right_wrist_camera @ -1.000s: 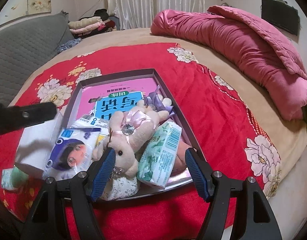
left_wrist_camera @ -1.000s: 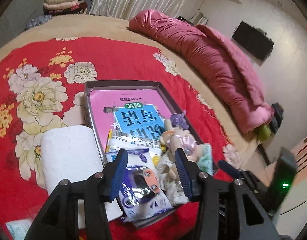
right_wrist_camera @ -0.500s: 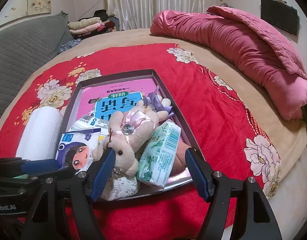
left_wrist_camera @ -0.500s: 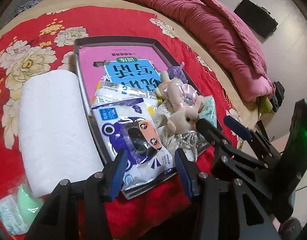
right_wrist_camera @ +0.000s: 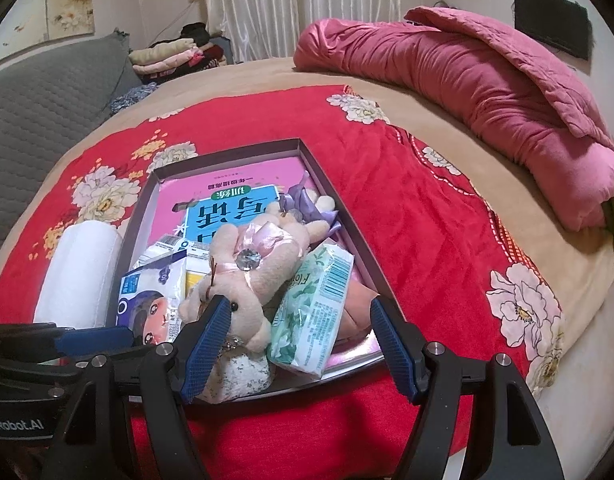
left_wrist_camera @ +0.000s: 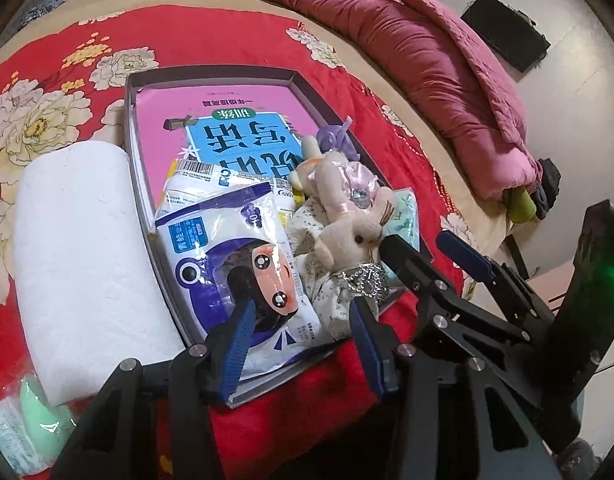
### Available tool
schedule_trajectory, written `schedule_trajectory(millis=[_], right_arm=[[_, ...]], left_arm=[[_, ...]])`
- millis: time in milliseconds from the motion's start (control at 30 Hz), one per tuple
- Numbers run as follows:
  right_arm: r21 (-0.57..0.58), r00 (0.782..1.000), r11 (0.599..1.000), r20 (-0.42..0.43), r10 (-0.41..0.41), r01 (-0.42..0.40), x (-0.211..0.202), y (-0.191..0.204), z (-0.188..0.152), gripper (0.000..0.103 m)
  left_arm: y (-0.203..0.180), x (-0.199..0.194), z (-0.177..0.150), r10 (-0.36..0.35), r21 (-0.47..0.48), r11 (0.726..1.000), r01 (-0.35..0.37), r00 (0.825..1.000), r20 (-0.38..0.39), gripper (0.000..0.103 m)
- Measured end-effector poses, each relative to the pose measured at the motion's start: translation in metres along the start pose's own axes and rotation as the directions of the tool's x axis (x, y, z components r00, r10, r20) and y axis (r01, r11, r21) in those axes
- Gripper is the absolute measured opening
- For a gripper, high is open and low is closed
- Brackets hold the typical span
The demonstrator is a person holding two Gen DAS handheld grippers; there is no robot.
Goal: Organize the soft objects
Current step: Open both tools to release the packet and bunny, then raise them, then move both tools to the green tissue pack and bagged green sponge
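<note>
1. Far left, a small wrapped green item point(left_wrist_camera: 35, 420) lies on the red floral bedspread point(left_wrist_camera: 235, 40), touching the near end of the white roll point(left_wrist_camera: 79, 264). Both sit outside the shallow box point(left_wrist_camera: 141, 184), so there is open bedspread beyond them toward the bed's left edge.
2. The left gripper point(left_wrist_camera: 299, 332) has dropped and tipped downward within the last second, from over the roll to the box's near left corner. Its fingers are released, holding nothing, and now straddle the near end of the blue-and-white cartoon pouch point(left_wrist_camera: 235, 264). That pouch looks like the next pick.
3. In the box's middle, the plush rabbit point(right_wrist_camera: 247, 276) lies over the pink workbook point(right_wrist_camera: 227, 200), crowding the pouch's right side; a grasp there risks snagging it.
4. The right gripper point(right_wrist_camera: 299, 348) has not moved; its fingers stand wide and empty, framing the rabbit's head and the green tissue pack point(right_wrist_camera: 315, 308).
5. Right of the box the bedspread is clear until the rolled pink quilt point(right_wrist_camera: 487, 80).
</note>
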State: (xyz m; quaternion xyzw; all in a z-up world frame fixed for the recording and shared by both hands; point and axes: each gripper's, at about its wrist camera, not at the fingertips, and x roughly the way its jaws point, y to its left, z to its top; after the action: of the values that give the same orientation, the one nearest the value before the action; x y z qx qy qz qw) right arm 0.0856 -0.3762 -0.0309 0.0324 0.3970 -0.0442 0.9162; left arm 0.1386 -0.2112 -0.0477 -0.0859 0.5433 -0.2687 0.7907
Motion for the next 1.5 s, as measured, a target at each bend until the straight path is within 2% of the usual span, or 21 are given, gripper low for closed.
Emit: schedule_trajectory(millis=[100, 433, 633, 800, 933, 1100, 1300, 1500], right_arm=[[0.013, 1.0, 1.0, 0.016, 0.003, -0.003, -0.002, -0.003, 0.001, 0.074], [0.077, 0.997, 0.997, 0.075, 0.001, -0.007, -0.019, -0.014, 0.002, 0.076], [0.051, 0.993, 0.999, 0.116, -0.02, 0.015, -0.032, -0.009, 0.002, 0.076], [0.039, 0.99, 0.999, 0.136, -0.036, 0.031, -0.043, -0.004, 0.002, 0.077], [0.025, 0.988, 0.999, 0.155, -0.024, 0.02, -0.053, 0.004, 0.004, 0.077], [-0.028, 0.981, 1.0, 0.195, -0.005, 0.011, -0.072, 0.022, 0.011, 0.077], [-0.099, 0.961, 0.989, 0.246, 0.127, -0.105, -0.103, 0.059, 0.021, 0.077], [-0.232, 0.936, 0.942, 0.196, 0.291, -0.244, -0.117, 0.124, 0.016, 0.077]], left_arm=[[-0.001, -0.003, -0.001, -0.021, -0.01, 1.0, 0.021, 1.0, -0.001, 0.049], [-0.017, -0.03, -0.004, 0.015, 0.048, 0.999, -0.017, 0.998, 0.054, 0.049], [-0.015, -0.05, -0.009, 0.024, 0.048, 0.998, -0.028, 0.995, 0.093, 0.06], [-0.01, -0.063, -0.013, 0.027, 0.039, 0.999, -0.032, 0.993, 0.116, 0.06], [-0.003, -0.074, -0.017, 0.024, 0.029, 0.999, -0.028, 0.99, 0.137, 0.06], [0.008, -0.094, -0.025, 0.052, 0.011, 0.998, -0.055, 0.983, 0.178, 0.061], [0.057, -0.139, -0.052, 0.107, -0.094, 0.992, -0.086, 0.963, 0.247, 0.061], [0.122, -0.175, -0.088, 0.188, -0.231, 0.964, -0.13, 0.95, 0.25, 0.061]])
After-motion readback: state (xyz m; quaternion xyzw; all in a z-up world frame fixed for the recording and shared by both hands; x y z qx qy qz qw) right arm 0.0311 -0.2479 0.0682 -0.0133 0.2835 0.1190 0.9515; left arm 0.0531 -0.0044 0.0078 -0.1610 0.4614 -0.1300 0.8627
